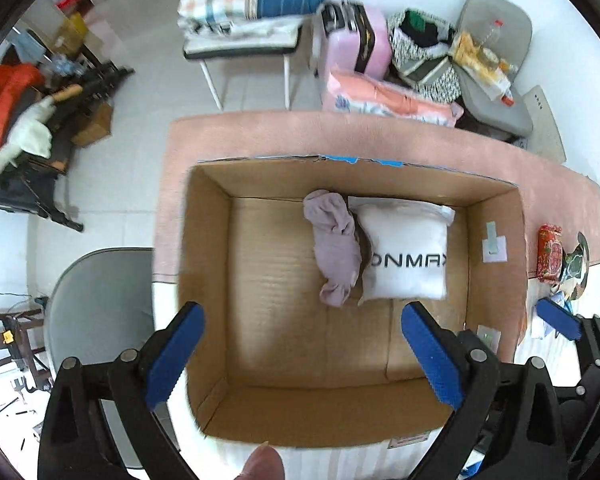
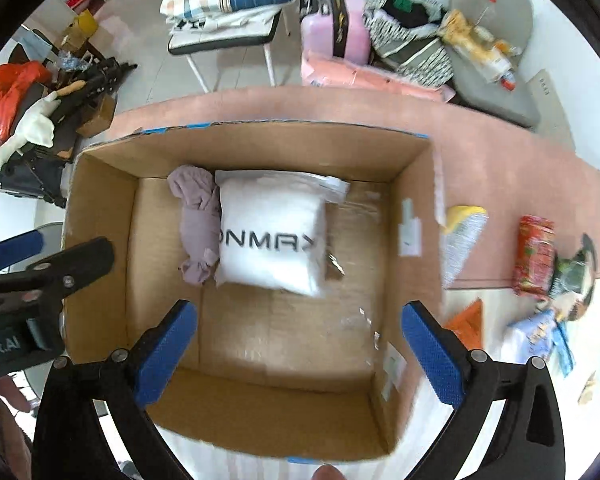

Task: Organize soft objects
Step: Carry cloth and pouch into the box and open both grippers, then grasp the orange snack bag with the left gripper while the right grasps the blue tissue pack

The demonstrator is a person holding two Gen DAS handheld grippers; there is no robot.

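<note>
An open cardboard box (image 1: 204, 280) (image 2: 100, 216) stands on the table. Inside at the far side lie a bunched mauve cloth (image 1: 334, 246) (image 2: 198, 226) and, touching its right side, a white bagged pillow with black lettering (image 1: 406, 252) (image 2: 272, 236). My left gripper (image 1: 302, 356) is open and empty, high above the box's near half. My right gripper (image 2: 298, 354) is open and empty, also above the near half. The right gripper shows at the right edge of the left wrist view (image 1: 560, 320); the left gripper shows at the left edge of the right wrist view (image 2: 16, 248).
A pink cloth (image 2: 500, 168) covers the far part of the table. Right of the box lie a red packet (image 2: 534, 256), a yellow-and-grey item (image 2: 462, 228), an orange packet (image 2: 466, 322) and a blue packet (image 2: 540, 334). Chairs with bedding and bags stand beyond.
</note>
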